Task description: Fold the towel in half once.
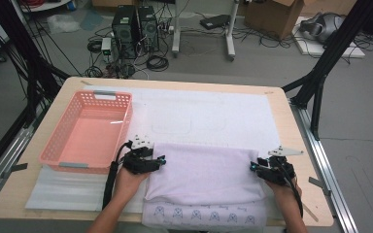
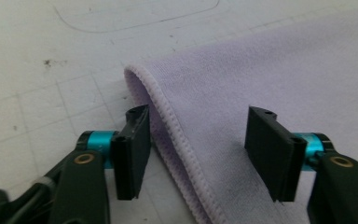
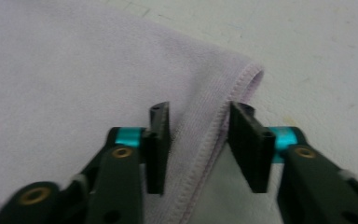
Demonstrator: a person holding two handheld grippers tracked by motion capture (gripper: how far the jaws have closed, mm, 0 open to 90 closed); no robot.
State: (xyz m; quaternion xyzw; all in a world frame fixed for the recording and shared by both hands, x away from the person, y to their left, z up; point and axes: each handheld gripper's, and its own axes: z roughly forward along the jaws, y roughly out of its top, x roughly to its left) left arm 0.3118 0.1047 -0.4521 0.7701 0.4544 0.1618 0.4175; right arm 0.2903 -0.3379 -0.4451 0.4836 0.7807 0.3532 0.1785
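Lilac towel (image 1: pixel 201 172), pink basket (image 1: pixel 88 130) beside

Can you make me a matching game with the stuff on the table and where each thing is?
Things:
1. pink basket
2. purple towel
3. left hand-held gripper
4. right hand-held gripper

Places or states:
A. open, over the towel's right edge
B. empty, at the table's left
C. open, over the towel's left edge
D. folded, lying between the two grippers

Pairs: 1-B, 2-D, 3-C, 4-A
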